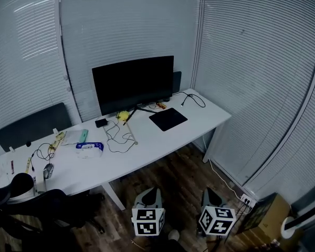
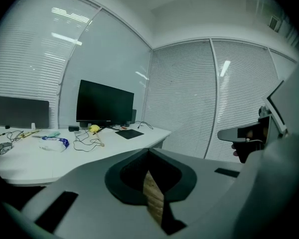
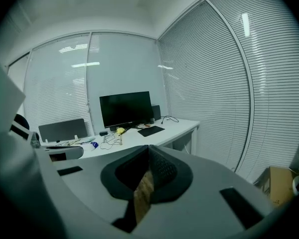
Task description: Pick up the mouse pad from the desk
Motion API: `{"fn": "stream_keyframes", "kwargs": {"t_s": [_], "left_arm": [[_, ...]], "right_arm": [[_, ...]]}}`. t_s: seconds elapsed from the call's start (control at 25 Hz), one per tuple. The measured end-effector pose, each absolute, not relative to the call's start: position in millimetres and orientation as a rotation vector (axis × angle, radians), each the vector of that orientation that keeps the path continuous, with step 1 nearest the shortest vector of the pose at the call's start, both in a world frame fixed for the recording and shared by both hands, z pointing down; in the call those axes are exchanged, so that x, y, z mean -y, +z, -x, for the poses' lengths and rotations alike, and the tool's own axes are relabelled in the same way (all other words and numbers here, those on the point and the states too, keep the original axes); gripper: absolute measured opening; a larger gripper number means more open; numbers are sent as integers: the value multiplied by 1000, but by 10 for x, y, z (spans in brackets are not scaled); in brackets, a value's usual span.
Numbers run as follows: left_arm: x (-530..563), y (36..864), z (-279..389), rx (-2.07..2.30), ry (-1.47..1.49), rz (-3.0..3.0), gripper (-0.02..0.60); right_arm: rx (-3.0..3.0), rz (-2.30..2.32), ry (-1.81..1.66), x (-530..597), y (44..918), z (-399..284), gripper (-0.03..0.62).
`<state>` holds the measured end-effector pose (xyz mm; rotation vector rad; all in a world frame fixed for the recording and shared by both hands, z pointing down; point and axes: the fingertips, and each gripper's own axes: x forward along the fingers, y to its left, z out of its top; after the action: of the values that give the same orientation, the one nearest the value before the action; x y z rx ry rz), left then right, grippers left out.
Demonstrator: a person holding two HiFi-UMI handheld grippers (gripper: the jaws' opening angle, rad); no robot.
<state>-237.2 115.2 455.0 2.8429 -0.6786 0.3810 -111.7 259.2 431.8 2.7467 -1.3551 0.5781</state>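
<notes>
On the right end of the table (image 1: 147, 146): one mouse pad (image 1: 168, 119), flat; you hold left tool (image 2: 148, 150) and right tool (image 3: 148, 147) pressed together, empty, presumably since both hang well short.

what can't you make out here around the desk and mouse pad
Head view: small items at the left end of the desk, too small and dim to name.
Head view: desk surface behind the monitor, hidden by its screen.
Left gripper view: mouse pad, too small to show its thickness.
</notes>
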Motion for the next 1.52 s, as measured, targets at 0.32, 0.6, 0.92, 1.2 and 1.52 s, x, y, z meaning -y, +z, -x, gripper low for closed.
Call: {"fn": "stream_keyframes", "kwargs": {"t_s": [0.32,0.6,0.92,1.2,1.52], "left_arm": [[-886,4461,1868,690,378,-2870,15],[-745,4417,1523,727,383,-2862,15],[-633,4381,1232,781,401,-2846,15],[-622,4400,932,797,410,-2839,15],[-553,4437,770,841,415,-2822,15]], "right_arm": [[1394,-2742,565,-2269,4256,625,34],[1435,-2713,576,-2092,4232,241,34],[1499,-2688,592,-1950,4215,-97,34],[1510,-2647,568,-1902,4239,-408,34],[1555,-2603,564,-1756,4252,-655,33]]}}
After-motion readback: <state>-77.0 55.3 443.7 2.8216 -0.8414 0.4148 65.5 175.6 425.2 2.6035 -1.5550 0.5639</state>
